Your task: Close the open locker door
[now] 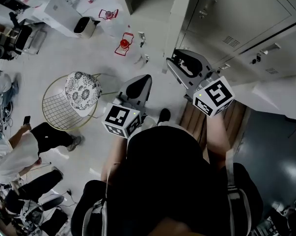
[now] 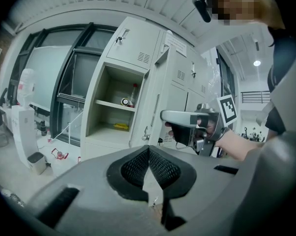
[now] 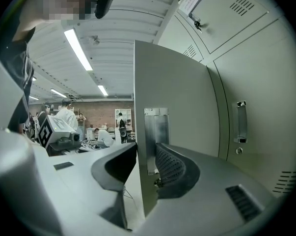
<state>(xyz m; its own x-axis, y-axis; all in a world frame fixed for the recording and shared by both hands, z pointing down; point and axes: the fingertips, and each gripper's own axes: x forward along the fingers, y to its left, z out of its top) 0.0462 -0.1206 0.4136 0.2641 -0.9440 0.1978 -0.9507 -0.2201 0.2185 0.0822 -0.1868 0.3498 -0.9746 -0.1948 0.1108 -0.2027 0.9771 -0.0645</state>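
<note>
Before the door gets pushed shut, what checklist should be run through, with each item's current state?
1. Right gripper on the locker door: ok, the door's edge sits between the jaws, with a pad on each face.
2. Left gripper out of the way: ok, shut, empty, apart from the door.
3. Contents inside the open compartment: ok, bottle and yellow item sit back on the shelves.
4. Swing path: ok, nothing shows between door and compartment.
5. Latch plate lining up with the frame: cannot tell.

Right hand-held gripper (image 3: 147, 154), jaws clamped on edge of open locker door (image 3: 182, 97), latch plate (image 3: 156, 127) between them, closed lockers (image 3: 258, 102) at right
</note>
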